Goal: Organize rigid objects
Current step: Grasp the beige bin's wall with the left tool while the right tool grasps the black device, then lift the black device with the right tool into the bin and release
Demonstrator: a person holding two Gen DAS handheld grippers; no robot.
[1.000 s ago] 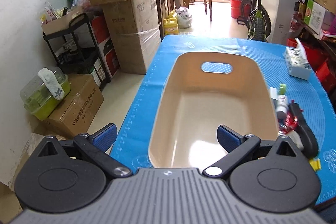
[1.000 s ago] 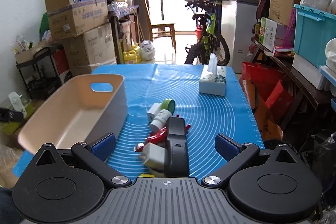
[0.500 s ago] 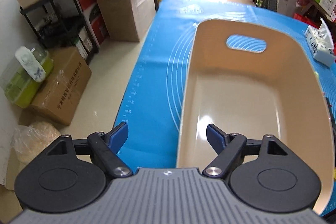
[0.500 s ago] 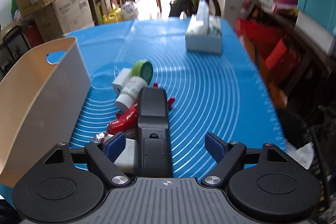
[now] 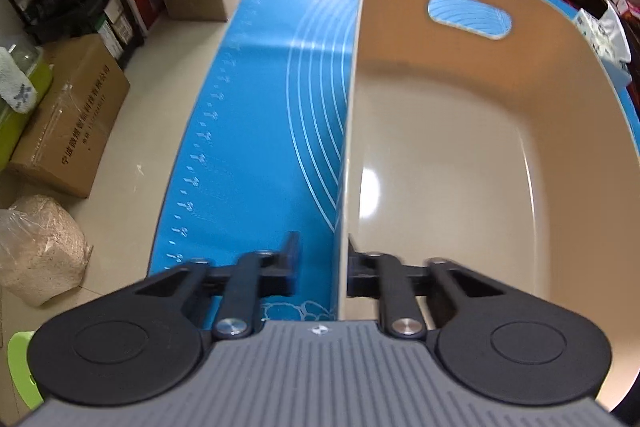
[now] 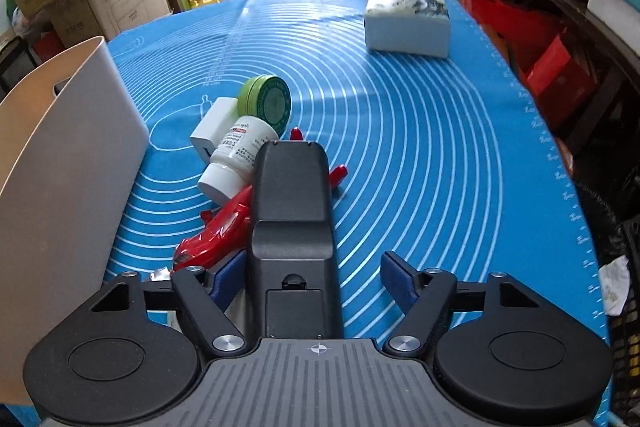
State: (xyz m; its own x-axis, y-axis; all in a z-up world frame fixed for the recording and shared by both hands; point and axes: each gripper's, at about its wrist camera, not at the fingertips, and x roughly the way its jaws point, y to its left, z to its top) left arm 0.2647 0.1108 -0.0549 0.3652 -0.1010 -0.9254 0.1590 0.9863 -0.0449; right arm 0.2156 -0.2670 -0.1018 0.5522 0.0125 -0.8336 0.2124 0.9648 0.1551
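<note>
On the blue mat (image 6: pixel 400 131), the left gripper (image 5: pixel 320 267) clamps the bin (image 5: pixel 560 67) wall; the right gripper (image 6: pixel 312 279), jaws apart, straddles the black device (image 6: pixel 292 211), which may slip onto the red toy (image 6: pixel 216 231).

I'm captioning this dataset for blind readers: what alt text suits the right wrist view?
The open right gripper straddles a black device lying over a red toy plane on a blue mat. Beyond lie a white pill bottle, green tin and tissue box; a beige bin stands left.
</note>
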